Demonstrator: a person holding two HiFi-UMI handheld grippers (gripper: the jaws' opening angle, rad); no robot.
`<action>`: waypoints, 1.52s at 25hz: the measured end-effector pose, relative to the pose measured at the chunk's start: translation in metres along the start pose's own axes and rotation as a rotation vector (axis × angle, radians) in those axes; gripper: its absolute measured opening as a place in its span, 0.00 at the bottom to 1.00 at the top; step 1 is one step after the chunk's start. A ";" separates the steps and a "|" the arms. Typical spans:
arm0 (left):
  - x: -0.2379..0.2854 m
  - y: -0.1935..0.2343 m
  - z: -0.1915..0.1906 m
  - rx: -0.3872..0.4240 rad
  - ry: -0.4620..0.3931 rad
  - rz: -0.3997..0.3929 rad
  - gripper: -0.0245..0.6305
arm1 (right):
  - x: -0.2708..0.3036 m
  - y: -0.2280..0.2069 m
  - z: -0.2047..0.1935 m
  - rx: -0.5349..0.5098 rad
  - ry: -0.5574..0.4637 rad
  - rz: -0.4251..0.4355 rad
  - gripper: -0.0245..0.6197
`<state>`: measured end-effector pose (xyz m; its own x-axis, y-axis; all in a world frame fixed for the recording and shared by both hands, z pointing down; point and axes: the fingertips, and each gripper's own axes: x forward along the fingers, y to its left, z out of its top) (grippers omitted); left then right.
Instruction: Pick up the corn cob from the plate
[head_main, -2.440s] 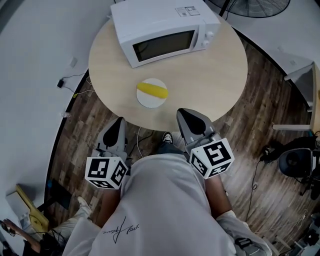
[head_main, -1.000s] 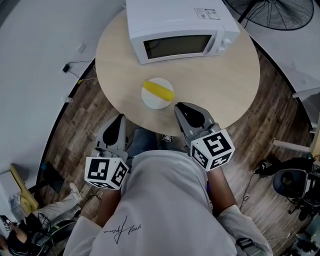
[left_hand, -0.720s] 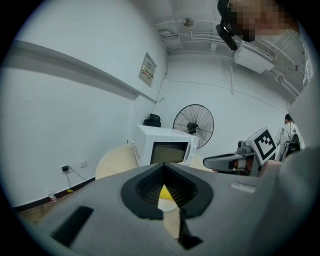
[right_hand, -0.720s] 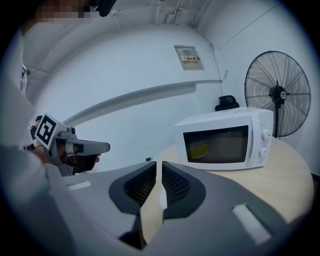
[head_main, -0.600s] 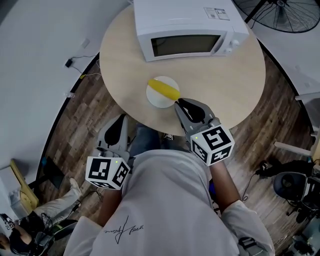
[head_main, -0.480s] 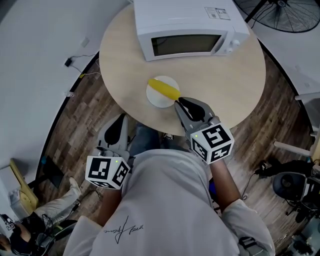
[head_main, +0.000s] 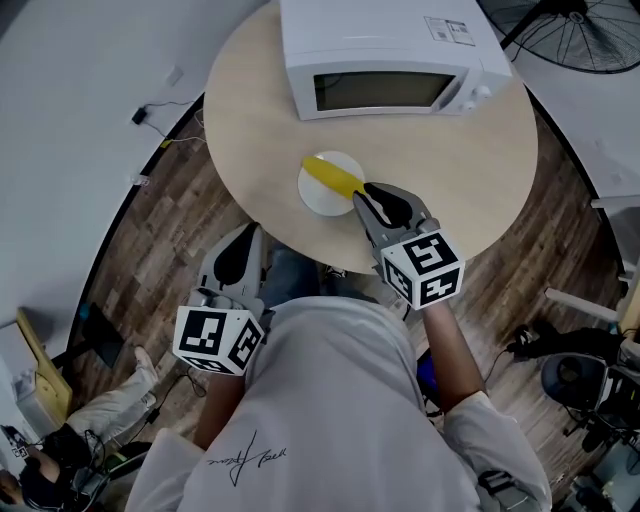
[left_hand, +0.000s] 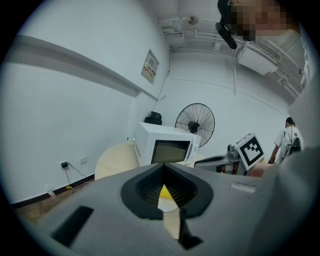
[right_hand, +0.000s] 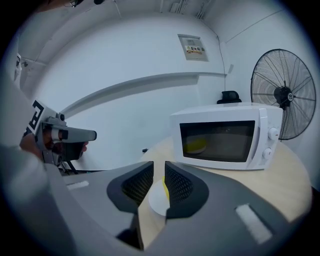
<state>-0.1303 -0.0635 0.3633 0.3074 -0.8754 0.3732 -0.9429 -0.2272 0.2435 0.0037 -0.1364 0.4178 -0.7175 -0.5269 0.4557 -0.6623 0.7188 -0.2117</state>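
Observation:
A yellow corn cob (head_main: 334, 177) lies on a small white plate (head_main: 318, 195) near the front of a round table, in front of the microwave. My right gripper (head_main: 362, 196) reaches over the table edge, its tips right by the cob's near end. Its jaws have just been opening and stand a little apart with nothing between them. Through that gap the right gripper view shows the plate (right_hand: 156, 201) and a sliver of the cob (right_hand: 163, 185). My left gripper (head_main: 238, 256) hangs back off the table, jaws shut and empty.
A white microwave (head_main: 385, 55) with its door closed stands at the back of the wooden table (head_main: 470, 170). A floor fan (head_main: 570, 30) stands beyond the table. Cables and a wall socket lie on the floor at the left.
My right gripper has moved forward and down over the table edge to the cob's near end, and its jaws have parted slightly. The left gripper has hardly moved.

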 end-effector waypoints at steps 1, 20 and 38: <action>0.000 0.002 0.000 -0.001 0.002 0.001 0.03 | 0.003 -0.001 -0.001 -0.003 0.006 0.000 0.17; 0.001 0.032 0.002 -0.014 0.013 0.034 0.03 | 0.056 -0.024 -0.025 -0.001 0.134 0.022 0.23; -0.001 0.054 -0.001 -0.041 0.019 0.050 0.03 | 0.108 -0.031 -0.056 -0.061 0.305 0.065 0.30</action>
<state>-0.1814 -0.0743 0.3767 0.2628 -0.8768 0.4027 -0.9512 -0.1654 0.2606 -0.0415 -0.1906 0.5220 -0.6535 -0.3252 0.6835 -0.5966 0.7771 -0.2007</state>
